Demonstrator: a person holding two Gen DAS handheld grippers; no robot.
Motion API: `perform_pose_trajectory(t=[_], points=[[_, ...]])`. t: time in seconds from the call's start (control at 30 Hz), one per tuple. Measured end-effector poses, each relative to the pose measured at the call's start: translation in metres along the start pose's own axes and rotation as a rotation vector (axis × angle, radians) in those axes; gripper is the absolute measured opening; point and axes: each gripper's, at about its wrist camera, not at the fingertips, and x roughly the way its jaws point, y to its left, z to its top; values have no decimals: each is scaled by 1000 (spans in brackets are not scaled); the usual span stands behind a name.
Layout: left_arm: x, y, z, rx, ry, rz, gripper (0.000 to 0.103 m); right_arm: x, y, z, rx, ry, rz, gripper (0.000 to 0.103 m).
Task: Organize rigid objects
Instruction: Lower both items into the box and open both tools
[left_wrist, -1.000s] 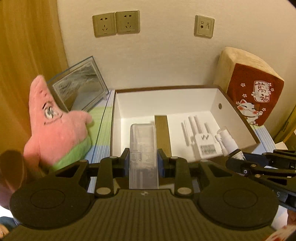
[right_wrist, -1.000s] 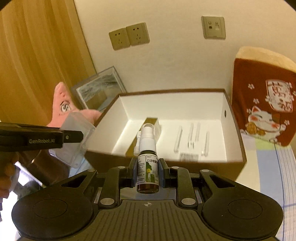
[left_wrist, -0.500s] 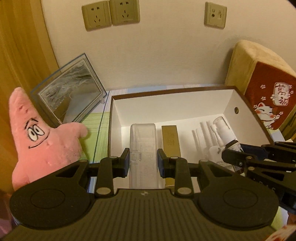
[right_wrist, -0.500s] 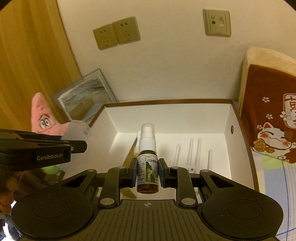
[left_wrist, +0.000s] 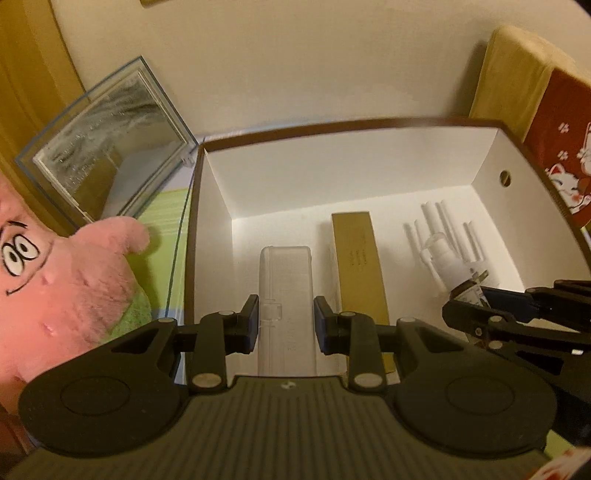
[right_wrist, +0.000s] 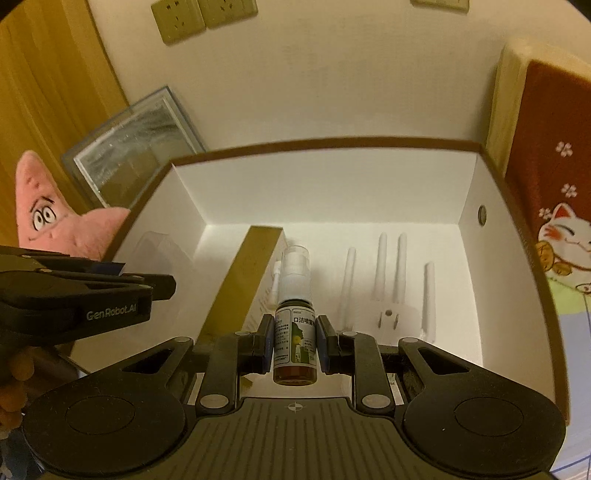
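My left gripper (left_wrist: 285, 320) is shut on a clear plastic case (left_wrist: 286, 295) and holds it inside the white box (left_wrist: 332, 173), near the left wall. My right gripper (right_wrist: 294, 339) is shut on a brown spray bottle (right_wrist: 294, 332) with a white nozzle, held inside the same box, right of a gold carton (right_wrist: 243, 284). The gold carton (left_wrist: 360, 266) lies on the box floor between the two held items. A white router with several antennas (right_wrist: 391, 288) lies in the right half. The right gripper also shows in the left wrist view (left_wrist: 465, 295).
A pink star plush (left_wrist: 62, 280) sits left of the box. A framed picture (left_wrist: 107, 155) leans on the wall behind it. A red cat cushion (right_wrist: 546, 199) stands right of the box. Wall sockets (right_wrist: 203, 14) are above.
Both grippers have moved forward and down into the box with their items still held. The box interior now fills both views.
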Motion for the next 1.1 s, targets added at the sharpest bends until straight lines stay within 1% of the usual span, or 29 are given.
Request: perform_pose_trajectory(t=[0.13, 0.3, 0.33, 0.37, 0.43, 0.9, 0.93, 1.0, 1.07, 1.1], points=[[13, -1, 1, 12, 26, 5, 26, 9, -3, 1, 16, 24, -3, 20], [26, -1, 2, 35, 60, 7, 27, 13, -6, 2, 30, 33, -7, 20], [26, -2, 1, 48, 54, 11, 29, 14, -7, 2, 33, 33, -6, 20], [27, -4, 2, 57, 53, 11, 33, 15, -6, 3, 34, 31, -5, 20], [27, -4, 2, 56, 52, 7, 36, 15, -6, 3, 35, 28, -6, 20], [22, -2, -1, 41, 50, -1, 37, 9, -5, 6, 40, -4, 6, 21], [21, -2, -1, 40, 49, -2, 37, 8, -5, 5, 34, -2, 6, 23], [19, -2, -2, 39, 47, -3, 37, 6, -5, 4, 27, -7, 4, 32], [17, -1, -4, 36, 44, -5, 37, 2, -6, 3, 22, -21, 0, 45], [16, -1, -4, 34, 43, -6, 39, 0, -6, 2, 22, -29, -2, 48]])
